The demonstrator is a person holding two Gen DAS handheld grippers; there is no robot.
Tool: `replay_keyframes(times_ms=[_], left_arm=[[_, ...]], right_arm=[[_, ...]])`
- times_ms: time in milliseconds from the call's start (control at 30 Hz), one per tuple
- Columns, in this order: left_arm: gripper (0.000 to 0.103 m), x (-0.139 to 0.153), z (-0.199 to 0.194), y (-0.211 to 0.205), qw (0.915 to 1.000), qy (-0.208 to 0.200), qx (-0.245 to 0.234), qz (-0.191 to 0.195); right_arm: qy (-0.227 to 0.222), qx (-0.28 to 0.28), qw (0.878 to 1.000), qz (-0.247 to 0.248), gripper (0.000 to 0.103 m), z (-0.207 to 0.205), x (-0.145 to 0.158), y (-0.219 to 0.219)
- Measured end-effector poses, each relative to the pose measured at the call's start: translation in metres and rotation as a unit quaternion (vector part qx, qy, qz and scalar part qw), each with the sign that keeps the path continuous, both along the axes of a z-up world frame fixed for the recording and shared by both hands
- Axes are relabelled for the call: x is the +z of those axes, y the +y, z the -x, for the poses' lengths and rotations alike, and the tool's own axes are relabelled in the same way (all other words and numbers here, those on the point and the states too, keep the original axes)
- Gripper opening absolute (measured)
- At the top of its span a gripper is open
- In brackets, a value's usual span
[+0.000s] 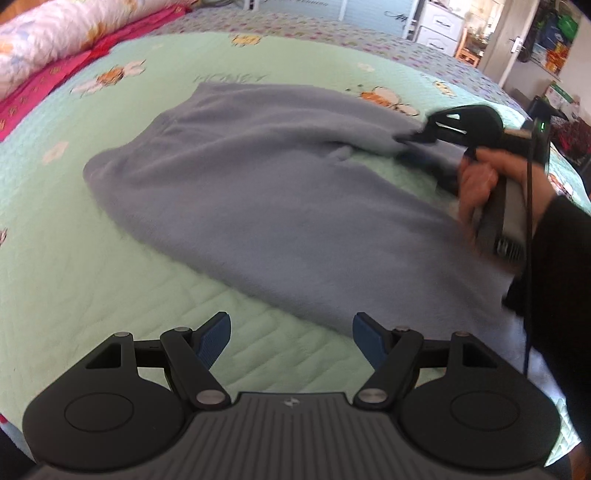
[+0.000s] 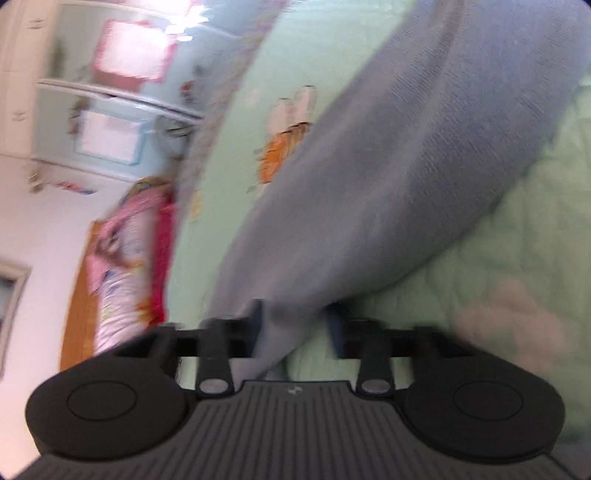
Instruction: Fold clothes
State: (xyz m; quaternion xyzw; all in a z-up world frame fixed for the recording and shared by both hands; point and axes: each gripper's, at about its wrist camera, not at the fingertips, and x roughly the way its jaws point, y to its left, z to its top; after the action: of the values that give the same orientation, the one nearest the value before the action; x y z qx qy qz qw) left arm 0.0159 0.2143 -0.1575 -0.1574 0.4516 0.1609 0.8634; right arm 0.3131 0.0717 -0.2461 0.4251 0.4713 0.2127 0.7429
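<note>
A soft grey-blue fleece garment (image 1: 258, 177) lies spread across the bed, on a pale green quilted bedspread (image 1: 92, 302) printed with little orange bees and white flowers. Most of the garment rests flat on the quilt, though one edge on the far right is drawn up into a ridge.

That ridge runs to the right gripper (image 1: 408, 142), a black two-finger tool held in a person's bare hand (image 1: 480, 184) with a dark sleeve (image 1: 557, 266) behind it. From the right wrist view, a strip of the grey-blue fleece (image 2: 369, 166) passes between the right gripper (image 2: 295, 317) and its jaws are clamped on it; the picture is blurred, so the exact pad contact is hard to make out.

The left gripper (image 1: 291, 341) hangs over the near edge of the garment, tilted downward. Its blue-padded jaws stand wide apart with nothing between them but the quilt and the fleece hem below.

A floral pillow (image 1: 55, 33) and a bright pink cloth (image 1: 55, 85) lie along the far left side of the bed.
</note>
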Motion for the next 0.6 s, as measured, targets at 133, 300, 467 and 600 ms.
replay_keyframes(times_ms=[133,300,467,600], left_arm=[[0.076,-0.004,0.009,0.011,0.9999,0.001,0.012,0.012],[0.076,0.0,0.016,0.021,0.9988,-0.013,0.026,0.039],[0.076,0.011,0.023,0.03,0.9984,-0.025,0.039,0.032],[0.076,0.012,0.023,0.036,0.9977,-0.027,0.054,0.031]], right_arm=[[-0.106,0.009,0.994,0.018,0.011,0.008,0.053,0.002],[-0.057,0.073,0.989,0.116,0.047,0.046,0.045,0.006],[-0.092,0.084,0.986,0.112,0.047,0.1,0.031,-0.009],[-0.078,0.065,0.993,0.064,0.048,0.087,0.031,-0.005]])
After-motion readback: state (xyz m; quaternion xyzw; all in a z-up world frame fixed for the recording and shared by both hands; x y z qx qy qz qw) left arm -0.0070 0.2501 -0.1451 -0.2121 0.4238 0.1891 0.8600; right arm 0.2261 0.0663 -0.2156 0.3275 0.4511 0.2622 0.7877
